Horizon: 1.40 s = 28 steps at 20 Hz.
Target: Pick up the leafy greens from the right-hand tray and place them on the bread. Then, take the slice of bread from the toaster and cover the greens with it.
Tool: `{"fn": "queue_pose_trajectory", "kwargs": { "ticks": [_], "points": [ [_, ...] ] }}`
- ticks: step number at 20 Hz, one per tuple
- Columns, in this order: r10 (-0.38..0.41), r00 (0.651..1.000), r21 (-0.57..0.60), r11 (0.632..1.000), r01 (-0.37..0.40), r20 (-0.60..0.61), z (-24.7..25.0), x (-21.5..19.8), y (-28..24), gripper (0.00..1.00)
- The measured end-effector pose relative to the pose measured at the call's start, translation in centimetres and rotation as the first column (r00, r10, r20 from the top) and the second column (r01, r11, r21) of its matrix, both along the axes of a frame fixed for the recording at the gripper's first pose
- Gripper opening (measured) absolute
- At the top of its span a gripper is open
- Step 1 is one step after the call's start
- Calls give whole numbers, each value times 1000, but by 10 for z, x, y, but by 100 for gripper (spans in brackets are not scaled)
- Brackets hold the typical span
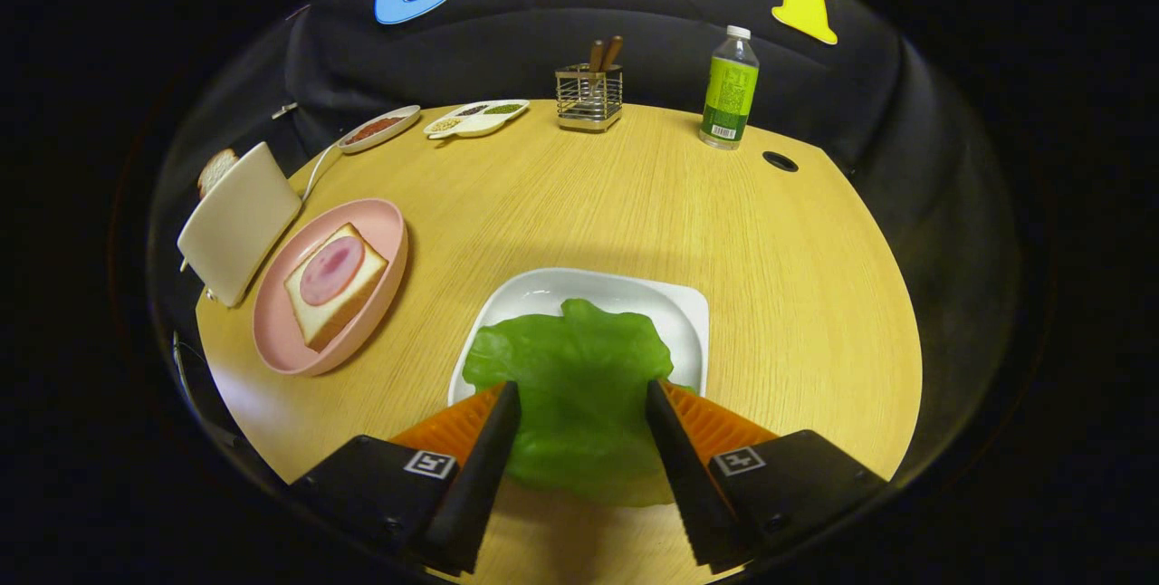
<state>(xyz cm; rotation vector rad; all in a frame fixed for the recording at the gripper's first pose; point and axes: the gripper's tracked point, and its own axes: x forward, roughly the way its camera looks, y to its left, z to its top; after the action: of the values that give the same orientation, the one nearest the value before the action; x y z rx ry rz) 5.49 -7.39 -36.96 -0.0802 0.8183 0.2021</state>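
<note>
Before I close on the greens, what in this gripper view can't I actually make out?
- Leafy greens: near edge passes under the gripper fingers; contact unclear.
- White tray: near rim covered by the greens.
- Bread slice in the toaster: just its top shows.
- Seasoning dishes: contents too small to tell.

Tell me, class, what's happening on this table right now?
A person's handheld gripper is over the white tray, its open fingers either side of the leafy greens, which still lie on the tray, not yet gripped. To the left, bread topped with a slice of ham waits on a pink plate. Another bread slice sits in the toaster beyond it.
</note>
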Motion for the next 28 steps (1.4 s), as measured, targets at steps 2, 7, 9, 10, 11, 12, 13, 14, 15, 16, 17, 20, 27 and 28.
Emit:
{"fn": "queue_pose_trajectory", "kwargs": {
  "ticks": [2, 7, 9, 10, 11, 12, 13, 14, 15, 16, 17, 20, 27, 28],
  "points": [
    [-1, 1000, 5, 1000, 1, -7, -1, 0, 2, 76],
    [-28, 999, 15, 999, 28, -40, -3, 0, 1, 50],
    [-24, 999, 12, 1000, 25, -46, -3, 1, 3, 30],
    [-19, 999, 7, 1000, 20, -45, -2, 2, 4, 21],
    [-14, 999, 4, 1000, 14, -49, -2, 0, 6, 20],
    [-13, 999, -1, 1000, 13, -52, -5, 2, 6, 11],
    [-7, 999, 0, 1000, 7, -51, -3, 2, 7, 11],
    [-8, 998, -1, 1000, 8, -54, -2, 3, 7, 9],
    [-14, 998, 1, 1000, 14, -58, -3, 1, 6, 7],
    [-24, 997, 2, 1000, 24, -68, -2, 0, 6, 7],
    [-38, 997, 4, 999, 38, -69, 0, 0, 5, 7],
    [-67, 997, 5, 998, 68, -45, 18, -1, 4, 7],
    [-124, 992, -3, 992, 124, 8, 64, -12, 21, 7],
    [-122, 992, -6, 992, 123, 22, 73, -12, 27, 7]
  ]
}}
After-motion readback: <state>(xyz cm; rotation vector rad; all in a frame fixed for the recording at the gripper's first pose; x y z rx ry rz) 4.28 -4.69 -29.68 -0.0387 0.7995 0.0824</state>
